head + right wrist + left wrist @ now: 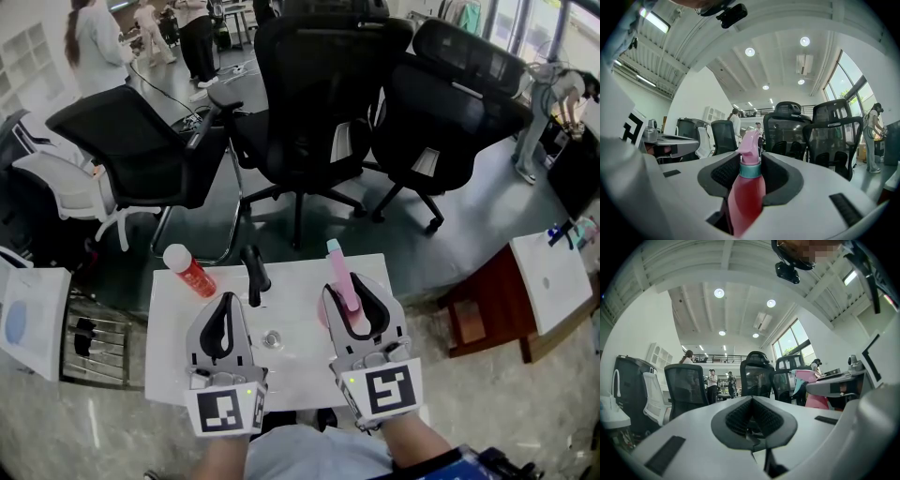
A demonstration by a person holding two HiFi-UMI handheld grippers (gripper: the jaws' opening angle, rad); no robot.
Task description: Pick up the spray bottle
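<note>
The pink spray bottle, with a teal collar and pink nozzle head, stands upright over the white table at its right side. My right gripper is shut on it, the black pads pressing its body from both sides. In the right gripper view the spray bottle fills the gap of the right gripper. Whether its base touches the table I cannot tell. My left gripper hovers over the table's left half, shut and empty; in its own view the left gripper has its pads together.
A red bottle with a white cap lies at the table's far left. A black handle-like object sits near the middle, and a small clear item lies between the grippers. Black office chairs crowd beyond the far edge. People stand far off.
</note>
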